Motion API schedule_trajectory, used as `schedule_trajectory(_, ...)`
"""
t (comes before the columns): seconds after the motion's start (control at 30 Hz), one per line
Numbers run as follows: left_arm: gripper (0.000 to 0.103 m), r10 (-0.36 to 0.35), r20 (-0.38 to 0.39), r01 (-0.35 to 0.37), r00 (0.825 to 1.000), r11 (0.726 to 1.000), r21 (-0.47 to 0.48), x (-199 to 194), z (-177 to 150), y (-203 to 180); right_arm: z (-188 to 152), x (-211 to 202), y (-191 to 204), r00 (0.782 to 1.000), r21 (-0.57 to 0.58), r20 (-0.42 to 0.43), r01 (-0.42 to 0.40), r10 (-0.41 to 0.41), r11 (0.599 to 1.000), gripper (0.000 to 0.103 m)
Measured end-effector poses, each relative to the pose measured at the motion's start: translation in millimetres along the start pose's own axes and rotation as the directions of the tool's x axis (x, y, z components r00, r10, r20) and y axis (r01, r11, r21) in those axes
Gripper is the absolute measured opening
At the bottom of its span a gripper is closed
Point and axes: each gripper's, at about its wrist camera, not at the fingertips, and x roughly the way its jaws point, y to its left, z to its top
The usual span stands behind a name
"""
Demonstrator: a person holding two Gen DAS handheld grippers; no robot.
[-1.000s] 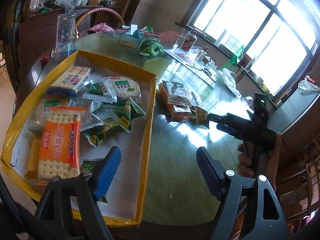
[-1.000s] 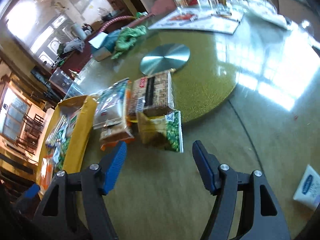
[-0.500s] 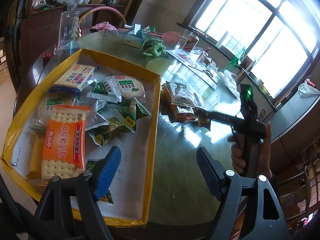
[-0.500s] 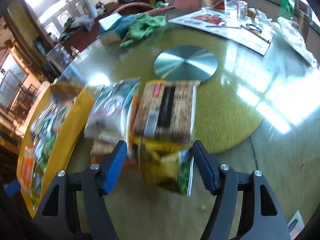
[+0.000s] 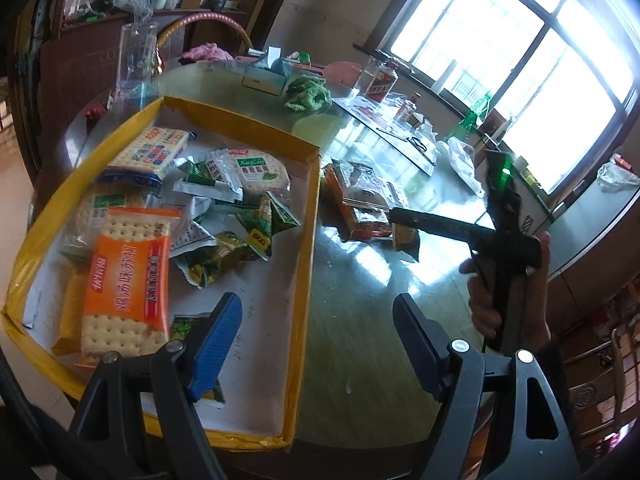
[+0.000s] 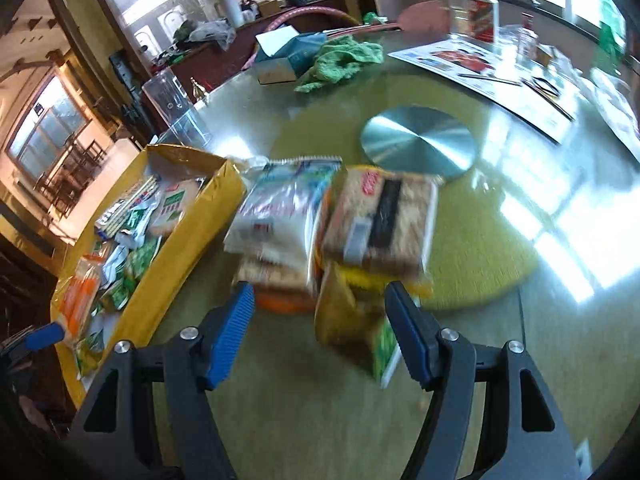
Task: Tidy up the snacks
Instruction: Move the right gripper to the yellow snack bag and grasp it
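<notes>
A yellow-rimmed tray (image 5: 308, 240) holds several snack packs, among them an orange cracker pack (image 5: 124, 280). The tray also shows in the right wrist view (image 6: 176, 248). A pile of snacks lies on the table beside it: a clear white pack (image 6: 280, 216), a brown cracker pack (image 6: 380, 220) and a yellow-green pouch (image 6: 352, 320). My right gripper (image 6: 320, 336) is open, its fingers on either side of the yellow-green pouch. My left gripper (image 5: 316, 344) is open and empty above the tray's near right edge.
A round glass table (image 5: 360, 340) bears a metal turntable disc (image 6: 418, 146), a green cloth (image 6: 340, 60), a tissue box (image 6: 288, 56), bottles (image 5: 380, 76) and papers (image 6: 480, 64) at the far side. A clear container (image 6: 176, 108) stands behind the tray.
My right gripper has moved forward toward the snack pile, so the yellow-green pouch now lies between its fingers. My left gripper has barely moved.
</notes>
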Motion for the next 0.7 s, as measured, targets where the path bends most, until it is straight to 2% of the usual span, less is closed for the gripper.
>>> schedule_trajectory(0.07, 0.078, -0.008, -0.001, 0.008, 1.0, 1.0, -0.01, -2.1, -0.5, 1.1, 1.4, 11.4, -3.1, 0.999, 0.002, -0.031, -0.033, 0.033, 0.999, 0.069)
schedule_trajectory(0.13, 0.078, -0.015, 0.004, 0.015, 1.0, 1.0, -0.012, -3.2, -0.9, 2.5, -6.8, 11.5, -1.7, 0.999, 0.0, -0.05, -0.022, 0.022, 1.0, 0.069)
schedule_trajectory(0.27, 0.078, -0.018, -0.017, 0.018, 1.0, 1.0, -0.016, 3.5, 0.3, 2.5, -31.6, -1.3, -0.9, 0.999, -0.002, -0.044, -0.032, 0.032, 0.999, 0.069)
schedule_trajectory(0.4, 0.078, -0.017, -0.025, 0.017, 1.0, 1.0, -0.006, 8.6, 0.1, -3.2, -41.7, -2.9, 3.3, 0.999, 0.02, -0.027, 0.046, -0.046, 0.999, 0.069)
schedule_trajectory(0.47, 0.078, -0.014, -0.029, 0.014, 0.999, 1.0, -0.009, 7.9, -1.1, -5.5, -42.9, -0.3, 3.2, 0.996, 0.041, -0.022, 0.088, -0.087, 0.995, 0.061)
schedule_trajectory(0.5, 0.078, -0.018, -0.03, 0.018, 0.999, 1.0, -0.003, 6.7, -1.1, -6.7, -43.2, -0.3, 3.3, 0.993, 0.042, -0.015, 0.117, -0.117, 0.992, 0.05)
schedule_trajectory(0.57, 0.078, -0.009, -0.029, 0.009, 1.0, 1.0, 0.01, 6.2, -1.0, -9.4, -43.0, -1.6, 0.8, 0.989, 0.059, -0.015, 0.147, -0.147, 0.987, 0.043)
schedule_trajectory(0.7, 0.078, 0.005, -0.047, -0.004, 0.999, 1.0, 0.014, 13.5, 2.1, -14.9, -49.2, -9.0, -7.7, 0.995, 0.113, 0.001, 0.102, -0.103, 0.988, 0.035)
